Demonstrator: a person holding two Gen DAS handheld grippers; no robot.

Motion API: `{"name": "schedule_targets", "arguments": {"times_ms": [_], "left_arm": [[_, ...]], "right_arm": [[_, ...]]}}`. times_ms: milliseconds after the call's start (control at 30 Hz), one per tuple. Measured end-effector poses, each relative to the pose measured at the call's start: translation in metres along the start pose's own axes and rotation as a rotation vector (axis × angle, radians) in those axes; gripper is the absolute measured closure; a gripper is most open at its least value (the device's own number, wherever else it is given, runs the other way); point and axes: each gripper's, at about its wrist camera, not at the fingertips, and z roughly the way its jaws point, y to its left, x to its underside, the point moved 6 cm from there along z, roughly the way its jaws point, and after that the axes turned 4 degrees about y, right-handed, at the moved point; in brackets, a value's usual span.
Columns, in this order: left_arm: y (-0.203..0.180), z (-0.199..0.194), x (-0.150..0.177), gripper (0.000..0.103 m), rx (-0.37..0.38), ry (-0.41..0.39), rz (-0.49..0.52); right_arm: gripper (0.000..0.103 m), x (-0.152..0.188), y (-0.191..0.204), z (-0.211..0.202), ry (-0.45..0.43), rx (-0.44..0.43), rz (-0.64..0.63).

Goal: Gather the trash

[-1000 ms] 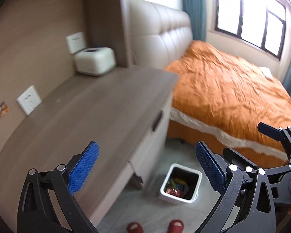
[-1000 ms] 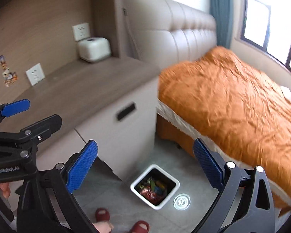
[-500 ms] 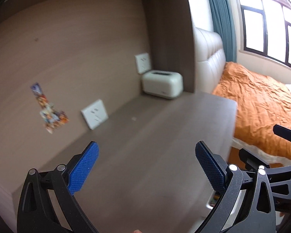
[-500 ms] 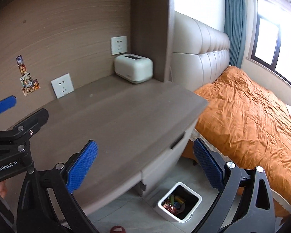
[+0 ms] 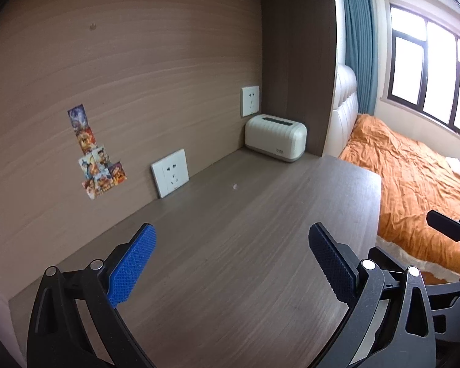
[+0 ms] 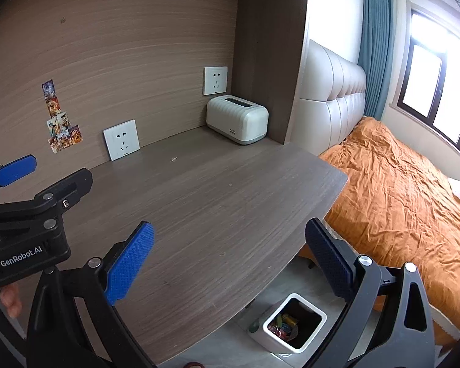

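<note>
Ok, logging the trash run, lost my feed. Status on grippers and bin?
Left gripper open, empty. Right gripper open, empty. White bin on floor below desk edge, colourful wrappers inside. One tiny white speck on desk, nothing blocking.

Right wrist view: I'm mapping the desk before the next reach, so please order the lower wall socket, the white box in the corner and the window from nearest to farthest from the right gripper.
From the right gripper:
1. Lower wall socket, left, at the desk's back edge.
2. White box, back corner of the desk.
3. Window, far right, beyond the bed.
</note>
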Motion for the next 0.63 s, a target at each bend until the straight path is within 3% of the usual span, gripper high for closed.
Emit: {"name": "schedule_targets", "arguments": {"times_ms": [633], "left_arm": [[0.027,0.011,-0.001,0.005,0.011,-0.001,0.025]], "right_arm": [[0.005,-0.008,0.037,0.010,0.005,0.017,-0.034]]}}
